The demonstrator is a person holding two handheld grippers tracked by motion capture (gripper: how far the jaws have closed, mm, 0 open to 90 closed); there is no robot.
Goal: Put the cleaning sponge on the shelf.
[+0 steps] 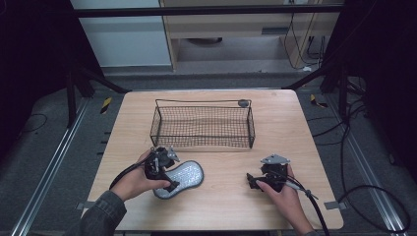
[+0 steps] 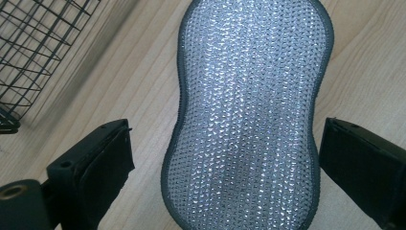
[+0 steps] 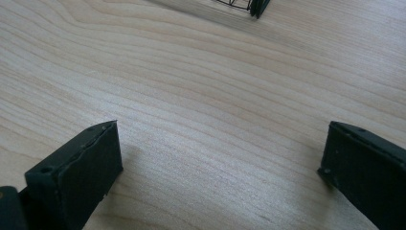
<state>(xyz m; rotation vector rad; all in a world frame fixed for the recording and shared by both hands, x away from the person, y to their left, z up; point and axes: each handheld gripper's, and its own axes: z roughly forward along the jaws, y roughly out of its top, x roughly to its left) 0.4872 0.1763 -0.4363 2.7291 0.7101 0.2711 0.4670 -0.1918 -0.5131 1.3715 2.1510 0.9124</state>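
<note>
While the left tongs (image 2: 222, 158) straddle the silver scrubbing pad (image 2: 246, 120), jaws apart either side of its waist with a gap on both sides, nothing is gripped yet. Pad lies flat on the counter (image 1: 226, 206), near the front-left, just short of the wire basket (image 1: 202, 125); the basket looks empty. Right tongs (image 3: 220, 158) are also wide open over bare wood, parked at the front-right, well apart from the pad.

Step in hand, as I read it: lining up the pickup of the pad, likely for the basket. Next move needs the left jaws lowered to the counter and closed across the narrow middle. Pad is thin and floppy, so the pads must catch its edges low or they'll slide over the top.
</note>
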